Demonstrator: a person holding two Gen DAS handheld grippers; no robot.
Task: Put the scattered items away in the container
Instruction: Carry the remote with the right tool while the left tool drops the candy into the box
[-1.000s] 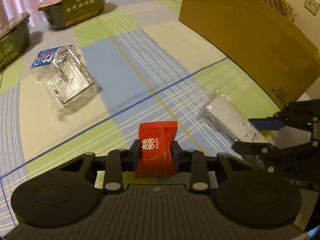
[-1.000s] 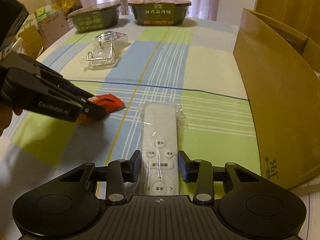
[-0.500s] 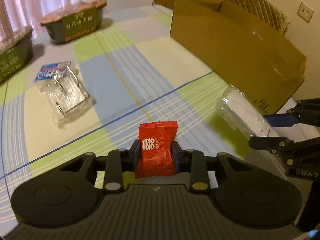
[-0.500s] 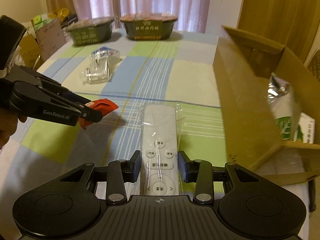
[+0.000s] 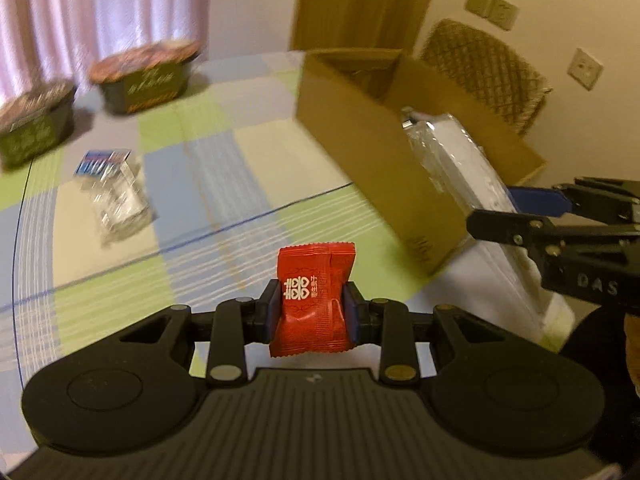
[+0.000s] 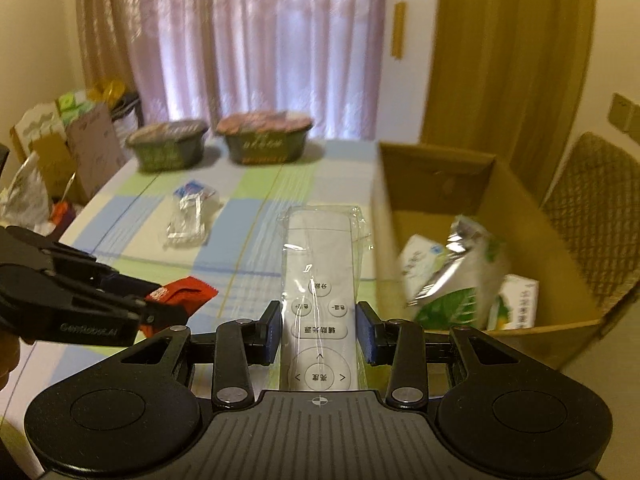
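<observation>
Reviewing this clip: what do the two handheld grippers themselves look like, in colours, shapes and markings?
Both are matte black plastic. The left gripper and right gripper each show a ribbed centre housing flanked by two round discs, linkage arms with silver pivot pins, and blue pads on the jaws. From the side, the left one carries white "GenRobot.AI"-style lettering, blurred; the right one shows the letters "DAS". No cables or sleeves are visible.

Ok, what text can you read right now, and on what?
"囍": red candy packet in the left tool; the smaller characters beside it are too small.
"GenRobot.AI", blurred: left tool's side.
"DAS": right tool, on its side.
"辅助光源", "亮度": buttons of the white remote.
Too blurred: bowl labels, cardboard box print, cartons in the box.
</observation>
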